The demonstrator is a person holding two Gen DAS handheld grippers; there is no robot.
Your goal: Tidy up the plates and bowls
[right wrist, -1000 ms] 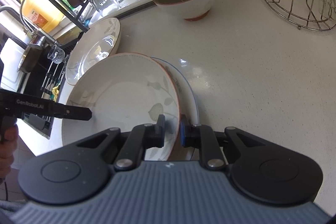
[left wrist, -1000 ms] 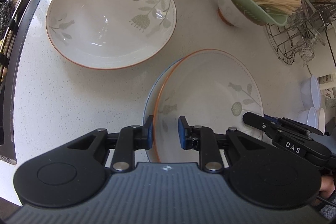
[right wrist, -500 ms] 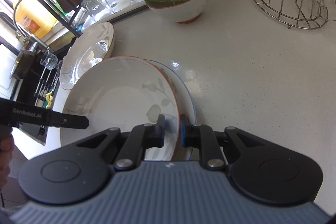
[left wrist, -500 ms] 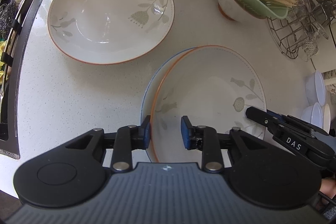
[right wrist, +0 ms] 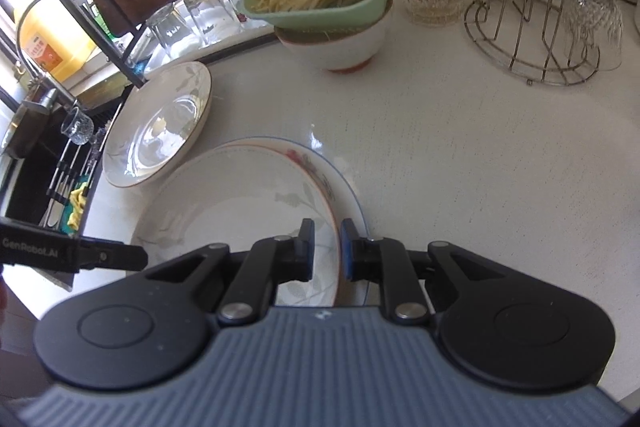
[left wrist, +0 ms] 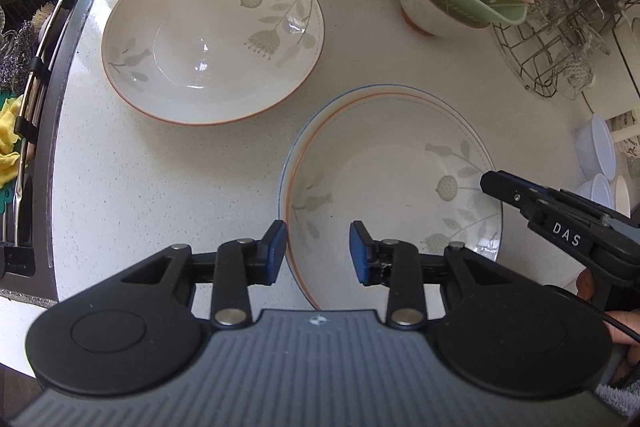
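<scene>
**Two stacked plates at the fingers, a third lying apart**

The left gripper [left wrist: 318, 247] has its blue-padded fingers [left wrist: 275, 243] opening, with the near rim of the top plate [left wrist: 394, 183] between them and a gap showing on both sides, so they press on nothing. The right gripper [right wrist: 325, 251] has its fingers [right wrist: 306, 249] drawn narrow around the same plate's rim at the lower middle of its view; whether the pads actually press the rim is hard to judge, as a sliver of gap seems to show.

The top plate is cream with an orange rim line and pale grey-green leaf and flower prints. It sits in a bottom plate [right wrist: 352, 195] with a blue rim line, of which only a crescent shows; a reddish print peeks out in the right wrist view, the rest covered. The near edges of both plates are hidden behind the gripper bodies.

A second cream plate [left wrist: 212, 35] of the same pattern lies flat on the white speckled desk [left wrist: 160, 179], in the upper left of the left wrist view, well apart from the stack.

At the upper right of that view, a white bowl [left wrist: 420, 11] carries a green strainer [left wrist: 460, 3] full of pale noodles. A wire rack [right wrist: 532, 39] with glassware stands beside it, its contents blurred. Small white bowls [left wrist: 598, 163] are cut off at the right edge. A dark sink [left wrist: 24, 39] runs along the left edge, its contents unclear.
</scene>
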